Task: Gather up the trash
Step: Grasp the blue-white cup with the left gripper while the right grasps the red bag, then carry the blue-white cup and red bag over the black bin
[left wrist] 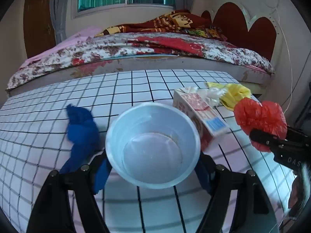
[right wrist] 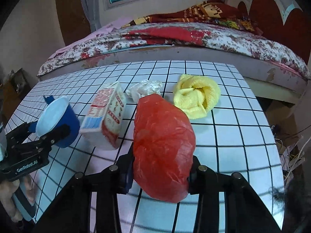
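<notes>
My left gripper (left wrist: 153, 167) is shut on a blue cup with a pale inside (left wrist: 152, 145), tilted with its mouth toward the camera; it also shows in the right wrist view (right wrist: 58, 120). My right gripper (right wrist: 161, 167) is shut on a crumpled red plastic bag (right wrist: 163, 147), held above the table; the bag also shows in the left wrist view (left wrist: 260, 120). A red and white carton (right wrist: 105, 116) lies on its side on the checked table (right wrist: 233, 136). A crumpled white plastic wad (right wrist: 144, 89) lies behind it.
A yellow cloth (right wrist: 196, 97) lies at the table's far right. A blue cloth (left wrist: 81, 134) lies left of the cup. A bed with a floral cover (left wrist: 136, 48) runs behind the table. The table's right edge drops to floor clutter (right wrist: 287, 136).
</notes>
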Motion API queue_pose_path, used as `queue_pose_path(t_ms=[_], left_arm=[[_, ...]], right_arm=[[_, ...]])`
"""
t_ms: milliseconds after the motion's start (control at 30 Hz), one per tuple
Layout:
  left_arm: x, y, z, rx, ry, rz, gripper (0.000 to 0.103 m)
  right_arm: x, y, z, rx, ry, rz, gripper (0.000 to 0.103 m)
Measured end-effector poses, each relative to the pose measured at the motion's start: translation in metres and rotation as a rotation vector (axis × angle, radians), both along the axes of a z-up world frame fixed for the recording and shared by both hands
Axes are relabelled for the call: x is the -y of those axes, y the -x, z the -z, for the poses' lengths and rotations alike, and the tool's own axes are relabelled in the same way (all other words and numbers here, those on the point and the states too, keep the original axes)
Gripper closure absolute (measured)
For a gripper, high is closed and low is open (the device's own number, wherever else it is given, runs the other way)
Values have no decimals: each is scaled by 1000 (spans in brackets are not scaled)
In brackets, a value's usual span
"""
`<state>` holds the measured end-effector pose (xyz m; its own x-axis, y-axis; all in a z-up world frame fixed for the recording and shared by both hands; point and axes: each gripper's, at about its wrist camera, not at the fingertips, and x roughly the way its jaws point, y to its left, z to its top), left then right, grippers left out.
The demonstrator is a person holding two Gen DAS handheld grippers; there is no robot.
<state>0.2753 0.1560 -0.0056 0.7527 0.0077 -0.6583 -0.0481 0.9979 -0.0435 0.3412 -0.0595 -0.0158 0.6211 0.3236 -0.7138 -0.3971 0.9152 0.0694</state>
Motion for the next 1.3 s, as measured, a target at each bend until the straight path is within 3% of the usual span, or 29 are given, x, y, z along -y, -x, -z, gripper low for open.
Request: queue_pose_path(t_ms=[533, 1067, 1300], left_arm=[[38, 106, -35, 93, -2, 73, 27], [112, 168, -35, 143, 21, 216, 27], [149, 177, -32, 129, -3, 296, 27]], right_arm=[[42, 112, -41, 128, 36, 37, 60], [164, 219, -25, 160, 35, 260, 60], [198, 233, -15, 142, 38, 317, 60]])
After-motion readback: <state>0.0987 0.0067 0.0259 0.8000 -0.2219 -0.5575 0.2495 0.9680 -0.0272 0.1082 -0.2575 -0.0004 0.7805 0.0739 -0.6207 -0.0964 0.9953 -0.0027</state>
